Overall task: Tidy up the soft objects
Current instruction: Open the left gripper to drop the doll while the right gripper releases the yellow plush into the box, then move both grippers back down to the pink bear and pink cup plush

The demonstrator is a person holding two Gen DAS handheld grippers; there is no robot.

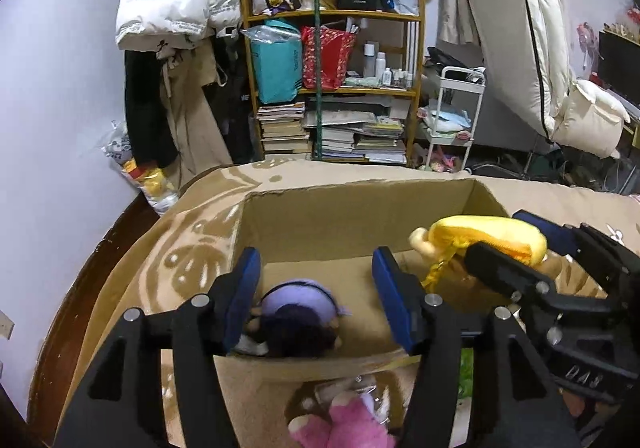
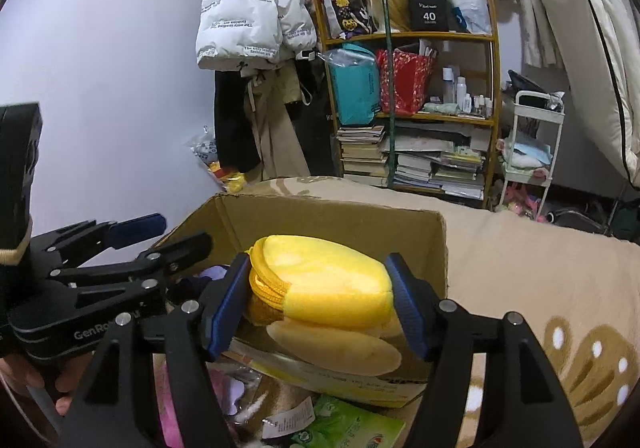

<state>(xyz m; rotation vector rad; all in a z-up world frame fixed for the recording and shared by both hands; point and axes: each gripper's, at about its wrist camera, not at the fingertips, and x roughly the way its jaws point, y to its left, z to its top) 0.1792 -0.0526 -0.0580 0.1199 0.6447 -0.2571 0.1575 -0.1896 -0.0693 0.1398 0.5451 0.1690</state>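
Note:
An open cardboard box [image 1: 320, 224] sits on a beige patterned blanket. My left gripper [image 1: 316, 288] is open above the box's near left part, over a purple-capped, dark-haired doll [image 1: 298, 318] lying on the box floor. My right gripper [image 2: 320, 296] is shut on a yellow plush pouch with a zipper [image 2: 324, 284] and holds it over the box's right side. The pouch [image 1: 488, 236] and the right gripper [image 1: 532, 248] also show in the left wrist view. A pink plush toy [image 1: 344, 424] lies on the blanket in front of the box.
A green printed packet [image 2: 352, 428] and tagged soft items lie before the box [image 2: 344, 224]. The blanket [image 2: 540, 268] spreads to the right. A wooden shelf [image 1: 332, 79] with books and bags, hanging coats and a white cart [image 1: 452, 119] stand behind.

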